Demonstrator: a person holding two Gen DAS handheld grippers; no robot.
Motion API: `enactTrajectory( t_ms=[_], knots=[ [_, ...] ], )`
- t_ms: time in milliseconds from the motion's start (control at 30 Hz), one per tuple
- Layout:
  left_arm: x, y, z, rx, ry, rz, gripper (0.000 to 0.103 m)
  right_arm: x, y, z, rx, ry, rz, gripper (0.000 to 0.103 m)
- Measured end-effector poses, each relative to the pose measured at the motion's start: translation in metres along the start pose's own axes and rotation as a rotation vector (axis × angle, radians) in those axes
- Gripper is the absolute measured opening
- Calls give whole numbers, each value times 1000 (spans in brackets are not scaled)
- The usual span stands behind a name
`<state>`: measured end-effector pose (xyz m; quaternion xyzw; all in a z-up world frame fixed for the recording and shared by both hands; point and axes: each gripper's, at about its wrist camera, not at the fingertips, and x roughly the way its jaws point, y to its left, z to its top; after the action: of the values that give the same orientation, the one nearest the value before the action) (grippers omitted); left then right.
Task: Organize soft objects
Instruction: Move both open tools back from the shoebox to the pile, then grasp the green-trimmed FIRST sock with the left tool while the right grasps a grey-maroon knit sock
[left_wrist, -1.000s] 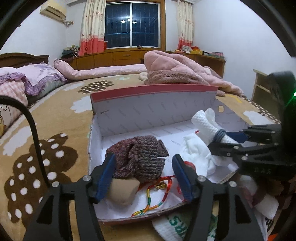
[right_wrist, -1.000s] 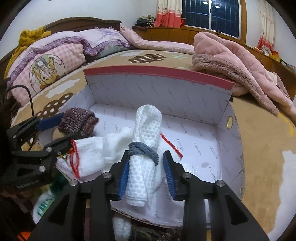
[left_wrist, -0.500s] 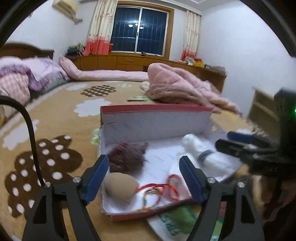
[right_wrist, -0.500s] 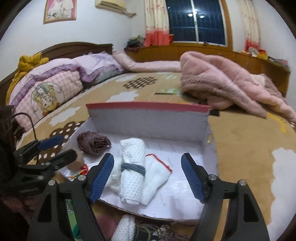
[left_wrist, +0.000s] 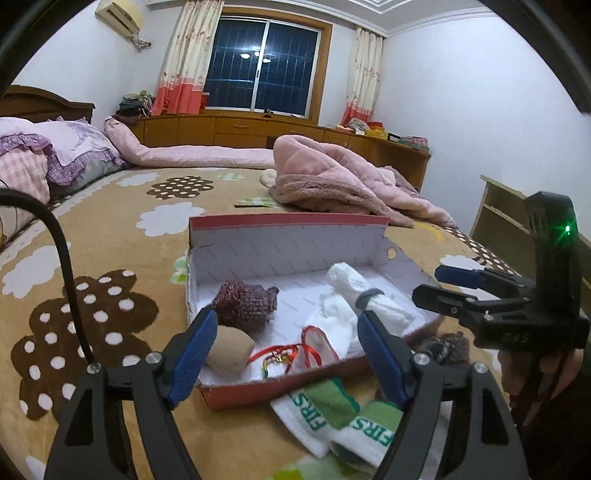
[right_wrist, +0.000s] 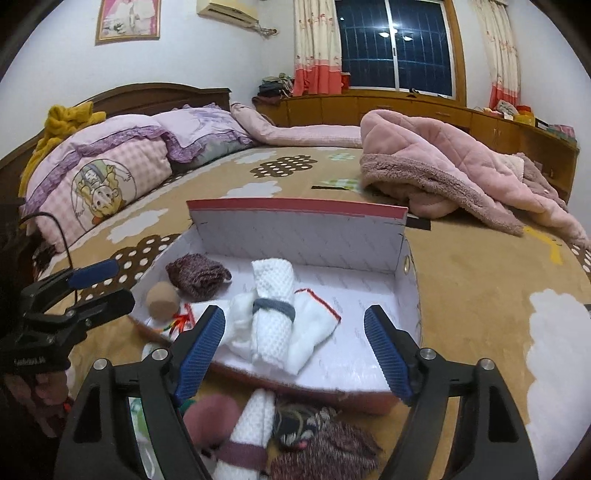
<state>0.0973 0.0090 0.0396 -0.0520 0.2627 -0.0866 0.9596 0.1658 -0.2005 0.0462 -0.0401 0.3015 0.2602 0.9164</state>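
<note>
A red-rimmed white cardboard box (left_wrist: 288, 219) (right_wrist: 295, 206) lies open on the bed. Inside are a maroon knit piece (left_wrist: 243, 304) (right_wrist: 197, 275), a beige soft lump (left_wrist: 231, 349) (right_wrist: 161, 300), a white rolled towel with a grey band (left_wrist: 364, 291) (right_wrist: 271, 306), white cloths with red edging (right_wrist: 314, 321) and a coloured cord (left_wrist: 280, 354). My left gripper (left_wrist: 286, 332) (right_wrist: 96, 284) hovers open before the box's near left corner, holding nothing. My right gripper (right_wrist: 295, 325) (left_wrist: 439, 284) hangs above the near wall; its jaws are opening, with nothing between them.
In front of the box lie a green-and-white towel (left_wrist: 340, 410), another rolled white towel with a maroon band (right_wrist: 247, 432), a pink lump (right_wrist: 210, 413) and a dark knit piece (right_wrist: 325, 450). A pink quilt (left_wrist: 332, 177) is heaped behind the box, pillows (right_wrist: 110, 166) at left.
My right gripper let go of the rolled white towel, which now lies in the box. Both grippers opened wide and drew back and up from the box.
</note>
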Motion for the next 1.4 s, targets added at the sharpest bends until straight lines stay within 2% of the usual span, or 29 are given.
enactTrajectory(
  t_ms=[233, 400, 467, 567, 667, 767, 933, 1033, 1100, 1133, 1233, 1300, 1333, 1400],
  knots=[
    [-18, 3, -9, 12, 21, -32, 81, -33, -8, -16, -25, -41, 56, 79],
    [-34, 8, -14, -13, 12, -56, 70, -60, -25, -32, -31, -91, 137, 79],
    [-37, 9, -17, -17, 33, -79, 64, -67, -35, -40, -19, -93, 161, 74],
    [-38, 8, -24, -10, 67, -105, 61, -68, -46, -53, 3, -50, 186, 73],
    [-37, 4, -31, 15, 92, -107, 61, -55, -56, -69, 21, 25, 164, 73],
    [-36, 1, -37, 22, 119, -137, 61, -38, -64, -80, 77, 108, 177, 73],
    [-31, -13, -45, 68, 161, -196, 55, -21, -62, -85, 126, 181, 236, 73],
    [-19, -21, -51, 99, 213, -237, 55, -16, -52, -97, 111, 166, 247, 72],
    [-8, -25, -55, 91, 264, -270, 55, -19, -43, -102, 50, 130, 200, 61],
    [-4, -26, -56, 91, 284, -278, 55, -20, -40, -103, 30, 126, 180, 48],
    [4, -25, -57, 57, 316, -304, 51, -21, -44, -103, 41, 120, 176, 37],
    [3, -20, -53, 22, 312, -329, 29, -21, -45, -102, 42, 118, 185, 30],
    [3, -18, -51, 6, 311, -351, 24, -21, -44, -102, 33, 118, 187, 24],
    [1, -13, -45, -34, 296, -398, 15, -24, -38, -100, -2, 118, 190, 21]
  ],
)
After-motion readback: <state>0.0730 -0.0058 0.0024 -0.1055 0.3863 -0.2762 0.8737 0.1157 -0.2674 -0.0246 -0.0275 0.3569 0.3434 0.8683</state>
